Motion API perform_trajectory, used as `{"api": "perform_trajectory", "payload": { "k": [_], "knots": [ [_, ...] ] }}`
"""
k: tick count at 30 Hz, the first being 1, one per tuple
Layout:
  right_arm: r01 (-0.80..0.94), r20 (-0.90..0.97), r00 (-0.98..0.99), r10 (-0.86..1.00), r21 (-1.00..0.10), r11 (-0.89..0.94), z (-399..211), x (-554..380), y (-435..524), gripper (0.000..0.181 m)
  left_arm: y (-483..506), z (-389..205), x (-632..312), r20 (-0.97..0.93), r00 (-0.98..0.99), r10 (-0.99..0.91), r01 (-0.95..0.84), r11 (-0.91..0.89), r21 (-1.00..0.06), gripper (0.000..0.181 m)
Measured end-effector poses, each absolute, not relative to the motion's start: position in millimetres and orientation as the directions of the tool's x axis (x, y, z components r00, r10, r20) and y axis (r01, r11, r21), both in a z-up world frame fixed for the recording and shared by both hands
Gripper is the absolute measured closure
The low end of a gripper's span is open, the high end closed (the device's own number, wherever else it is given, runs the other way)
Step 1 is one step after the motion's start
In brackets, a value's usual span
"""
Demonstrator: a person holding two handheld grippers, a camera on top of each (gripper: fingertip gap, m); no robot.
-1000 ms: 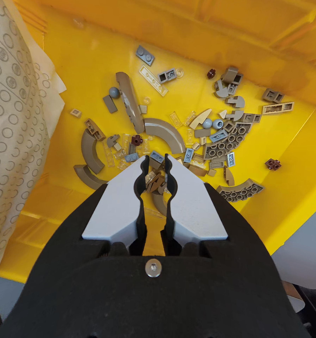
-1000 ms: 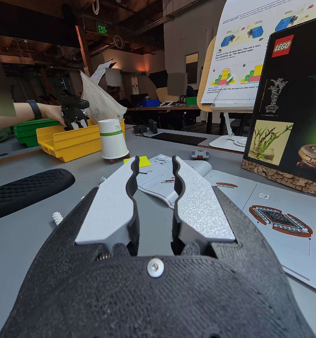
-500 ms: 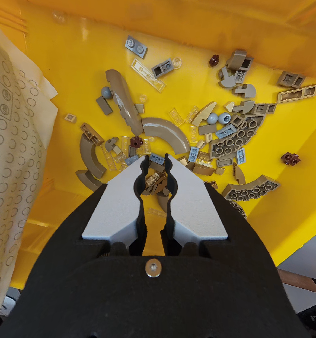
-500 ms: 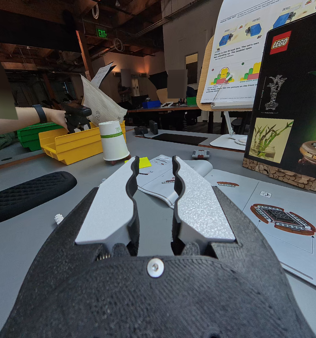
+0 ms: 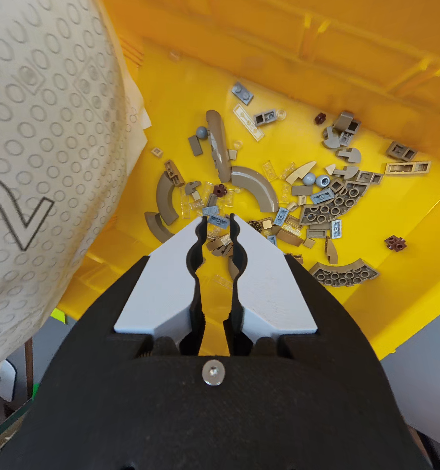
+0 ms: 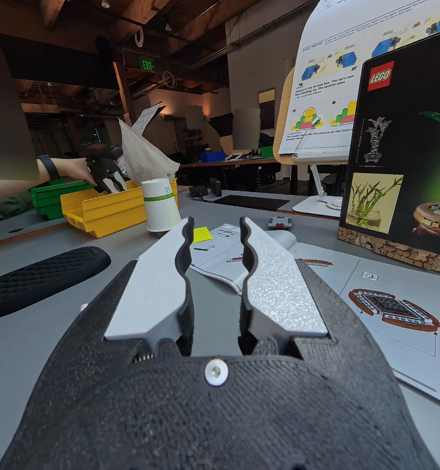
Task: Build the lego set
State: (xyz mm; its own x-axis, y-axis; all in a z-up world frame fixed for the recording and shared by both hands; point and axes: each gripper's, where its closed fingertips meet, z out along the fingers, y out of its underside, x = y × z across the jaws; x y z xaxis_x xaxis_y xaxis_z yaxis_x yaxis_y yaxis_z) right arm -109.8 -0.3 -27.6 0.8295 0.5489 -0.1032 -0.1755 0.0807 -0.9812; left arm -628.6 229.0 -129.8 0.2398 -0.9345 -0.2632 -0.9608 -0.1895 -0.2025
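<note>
The left gripper [image 5: 216,218] is pulling back and up from the yellow bin [image 5: 404,279], jaws a narrow gap apart and holding nothing. The dark tan pieces [image 5: 220,246] that lay between the jaws are staying in the bin, just below the tips, so I judge that no pick has been made. Beyond the tips lies a blue-grey plate [image 5: 217,220]. The right gripper [image 6: 216,221] is hovering with jaws apart over the instruction booklet [image 6: 381,287].

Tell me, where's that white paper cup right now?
In the right wrist view, the cup stands upside down on the grey table, left of centre, just in front of the yellow bin and beside the open booklet.
</note>
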Motion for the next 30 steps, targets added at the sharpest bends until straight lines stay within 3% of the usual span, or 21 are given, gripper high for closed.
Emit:
{"api": "perform_trajectory", "payload": {
  "k": [4, 12, 20, 23, 27, 30],
  "knots": [
    [-0.209, -0.125, 0.823, 0.554, -0.974, 0.091, -24.3, -106.5, -2.5, 0.146, 229.3, -94.9, -616.7, -0.340, 0.378, -0.861, -0.906, -0.269, -0.327, 0.166],
    [-0.312, -0.198, 0.795, 0.574, -0.944, 0.107, -15.9, -96.2, -8.2, 0.146, 182.0, -20.9, -564.8, -0.370, 0.541, -0.755, -0.744, -0.224, -0.630, 0.166],
    [-0.234, -0.140, 0.810, 0.570, -0.968, 0.094, -20.1, -109.0, -7.8, 0.146, 88.5, 0.9, -445.7, -0.155, 0.489, -0.858, -0.433, -0.085, -0.897, 0.166],
    [-0.183, -0.116, 0.793, 0.598, -0.982, 0.052, -22.0, -131.1, -13.2, 0.158, 49.3, -17.7, -396.0, -0.107, 0.438, -0.893, -0.335, -0.052, -0.941, 0.166],
    [-0.278, -0.237, 0.654, 0.718, -0.959, -0.062, -14.4, -184.3, -18.9, 0.155, 11.6, -29.3, -344.2, -0.069, 0.357, -0.932, -0.237, -0.019, -0.971, 0.166],
    [-0.249, -0.284, 0.587, 0.758, -0.954, -0.165, -15.6, -215.7, -14.5, 0.153, -7.0, -34.9, -314.5, -0.086, 0.229, -0.970, -0.232, 0.031, -0.972, 0.167]
  ]
}}
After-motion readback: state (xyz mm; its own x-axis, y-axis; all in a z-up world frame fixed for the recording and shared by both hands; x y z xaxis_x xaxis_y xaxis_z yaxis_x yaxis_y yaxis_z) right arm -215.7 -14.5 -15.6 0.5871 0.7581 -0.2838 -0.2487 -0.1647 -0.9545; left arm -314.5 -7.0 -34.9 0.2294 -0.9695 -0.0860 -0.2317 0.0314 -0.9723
